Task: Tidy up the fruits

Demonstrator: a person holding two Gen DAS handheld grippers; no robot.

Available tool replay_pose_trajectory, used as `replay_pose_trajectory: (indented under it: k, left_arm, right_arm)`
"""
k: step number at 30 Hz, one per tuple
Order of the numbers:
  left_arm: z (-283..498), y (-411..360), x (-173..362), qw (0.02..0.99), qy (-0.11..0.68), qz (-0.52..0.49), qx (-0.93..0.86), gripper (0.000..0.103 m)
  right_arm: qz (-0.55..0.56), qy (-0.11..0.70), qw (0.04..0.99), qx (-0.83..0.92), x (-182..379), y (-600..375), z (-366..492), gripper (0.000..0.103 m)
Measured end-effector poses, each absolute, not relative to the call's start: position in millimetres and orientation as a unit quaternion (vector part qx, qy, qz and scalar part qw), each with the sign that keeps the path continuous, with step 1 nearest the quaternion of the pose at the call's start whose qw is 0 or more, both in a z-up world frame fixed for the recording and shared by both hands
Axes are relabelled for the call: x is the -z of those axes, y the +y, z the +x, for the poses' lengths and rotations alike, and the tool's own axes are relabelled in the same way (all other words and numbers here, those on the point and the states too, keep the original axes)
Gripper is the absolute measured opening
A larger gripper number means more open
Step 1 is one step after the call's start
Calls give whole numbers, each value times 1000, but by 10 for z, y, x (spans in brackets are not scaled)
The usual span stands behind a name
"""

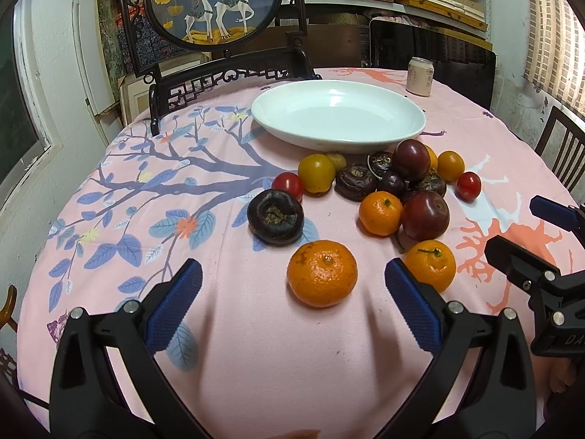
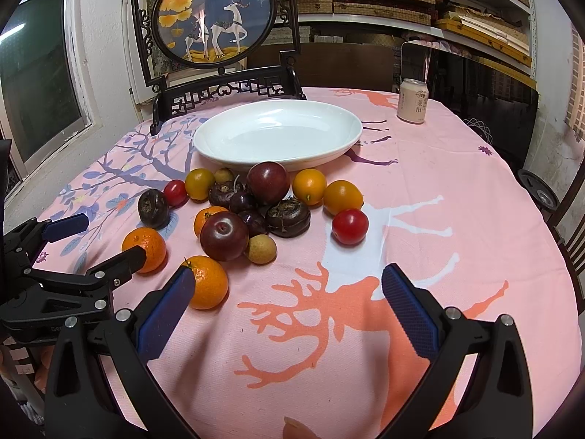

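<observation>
Between my left gripper's [image 1: 292,281] spread blue-padded fingers sits a round orange mandarin [image 1: 321,273], untouched on the pink patterned tablecloth [image 1: 237,329]. Just right of it, my right gripper [image 2: 289,285] also stands wide apart and holds nothing, with a second mandarin [image 2: 208,281] by its left finger. Farther off, plums, tomatoes and dark chestnut-like fruits cluster near the empty white oval ceramic dish [image 1: 338,115]. At the far right stands a pale drink can [image 1: 420,75].
</observation>
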State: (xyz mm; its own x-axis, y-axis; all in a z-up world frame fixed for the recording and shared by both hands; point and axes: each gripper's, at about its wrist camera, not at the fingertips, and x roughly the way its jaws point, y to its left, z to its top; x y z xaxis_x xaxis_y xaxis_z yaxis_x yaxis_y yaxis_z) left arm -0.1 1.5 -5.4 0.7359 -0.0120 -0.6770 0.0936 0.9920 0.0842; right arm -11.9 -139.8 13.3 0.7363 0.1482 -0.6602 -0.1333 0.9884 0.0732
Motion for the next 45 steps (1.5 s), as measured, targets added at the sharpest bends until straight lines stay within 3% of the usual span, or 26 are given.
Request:
replay_pose_trajectory:
  k: [45]
  left_arm:
    - [6, 34, 117, 928, 367, 55, 29, 101]
  right_arm:
    - [12, 356, 931, -76, -142, -1401, -126, 102]
